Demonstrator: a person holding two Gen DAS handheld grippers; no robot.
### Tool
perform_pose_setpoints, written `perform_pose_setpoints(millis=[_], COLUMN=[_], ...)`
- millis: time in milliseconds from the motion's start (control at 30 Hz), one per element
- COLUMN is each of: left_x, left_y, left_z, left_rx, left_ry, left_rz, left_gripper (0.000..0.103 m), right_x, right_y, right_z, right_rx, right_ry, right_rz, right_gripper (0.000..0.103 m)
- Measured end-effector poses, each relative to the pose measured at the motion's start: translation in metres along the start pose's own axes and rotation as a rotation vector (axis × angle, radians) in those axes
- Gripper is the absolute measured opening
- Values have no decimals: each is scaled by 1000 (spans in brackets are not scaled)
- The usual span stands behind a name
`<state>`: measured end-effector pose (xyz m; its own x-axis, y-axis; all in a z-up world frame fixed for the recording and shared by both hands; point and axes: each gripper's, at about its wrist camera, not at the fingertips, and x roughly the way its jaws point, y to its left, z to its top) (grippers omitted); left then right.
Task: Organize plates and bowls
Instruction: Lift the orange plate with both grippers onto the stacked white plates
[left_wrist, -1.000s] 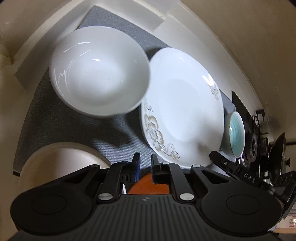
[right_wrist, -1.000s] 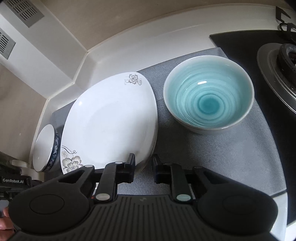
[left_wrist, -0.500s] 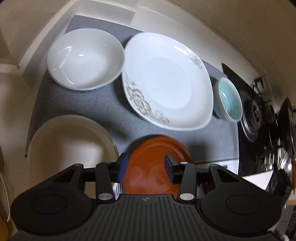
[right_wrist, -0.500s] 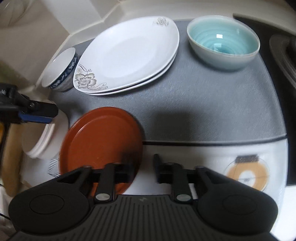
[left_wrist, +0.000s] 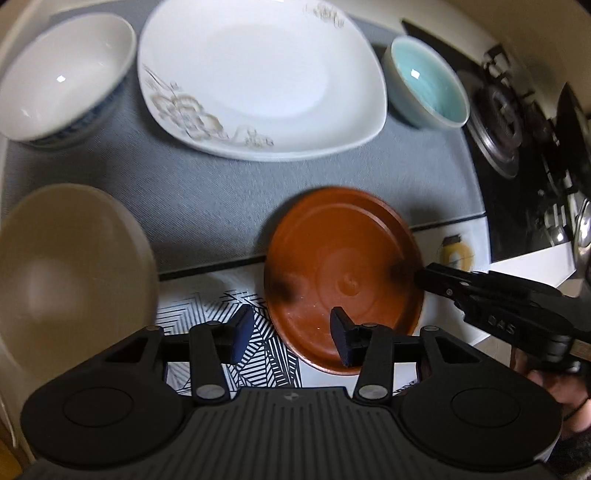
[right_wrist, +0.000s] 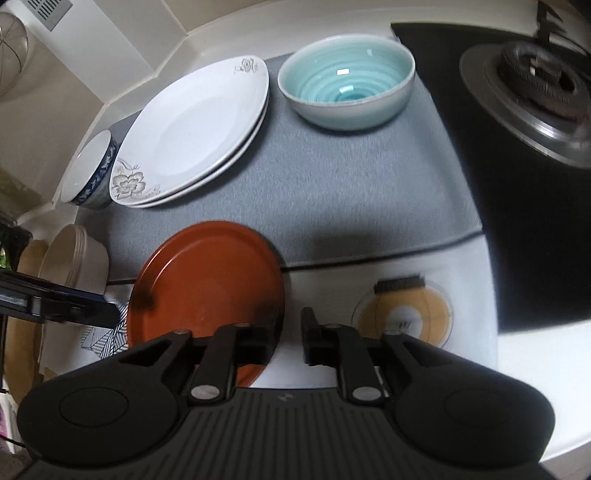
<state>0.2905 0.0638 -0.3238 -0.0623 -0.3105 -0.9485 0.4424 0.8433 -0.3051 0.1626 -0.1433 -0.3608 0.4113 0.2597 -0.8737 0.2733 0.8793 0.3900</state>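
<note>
A round brown-orange plate (left_wrist: 343, 273) lies at the front edge of the grey mat (left_wrist: 207, 192); it also shows in the right wrist view (right_wrist: 207, 288). My left gripper (left_wrist: 291, 334) is open, hovering over the plate's near left rim. My right gripper (right_wrist: 290, 338) is open and empty, with its left finger over the plate's right rim. Behind stand stacked white floral plates (left_wrist: 258, 77) (right_wrist: 195, 133), a white bowl with blue pattern (left_wrist: 62, 77) (right_wrist: 90, 170), a teal bowl (left_wrist: 428, 83) (right_wrist: 347, 81) and a stack of cream bowls (left_wrist: 66, 266) (right_wrist: 74, 258).
A gas stove (right_wrist: 535, 85) (left_wrist: 517, 129) lies to the right of the mat. A striped black-and-white cloth (left_wrist: 221, 314) lies under the plate's left side. A round orange sticker (right_wrist: 402, 314) is on the white counter. The wall corner stands behind the dishes.
Both grippers pulled back and down toward the counter's front edge. The left jaws widened. The brown plate now lies right under both grippers.
</note>
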Motion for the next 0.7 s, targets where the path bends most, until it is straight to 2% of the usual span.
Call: perform_pose_setpoints(millis=[100, 133, 167, 200, 233, 267, 300, 500, 700], left_x=[21, 20, 21, 24, 28, 30, 31, 18, -34], left_y=[6, 6, 5, 4, 2, 2, 0, -1, -9], left_z=[1, 1, 1, 1, 1, 0, -2, -7, -7], left_rx=[-28, -34, -29, -18, -14, -24, -20, -55, -79], left_ry=[42, 12, -2, 3, 2, -8, -11, -17, -104], left_rz=[51, 43, 39, 45, 53, 50, 52, 7, -55], left_gripper=[43, 43, 33, 15, 12, 12, 11, 11, 11], right_x=[5, 7, 7, 8, 8, 8, 8, -10, -49], right_y=[7, 10, 13, 15, 16, 16, 17, 17, 31], right_z=[-5, -6, -6, -7, -8, -9, -9, -6, 10], right_rx=[-8, -21, -39, -54, -63, -68, -73, -59, -55], right_ry=[-1, -4, -9, -16, -23, -22, -25, -63, -123], right_rz=[8, 1, -5, -12, -19, -17, -38, -26, -28], right_gripper=[37, 37, 37, 36, 34, 18, 11, 7, 7])
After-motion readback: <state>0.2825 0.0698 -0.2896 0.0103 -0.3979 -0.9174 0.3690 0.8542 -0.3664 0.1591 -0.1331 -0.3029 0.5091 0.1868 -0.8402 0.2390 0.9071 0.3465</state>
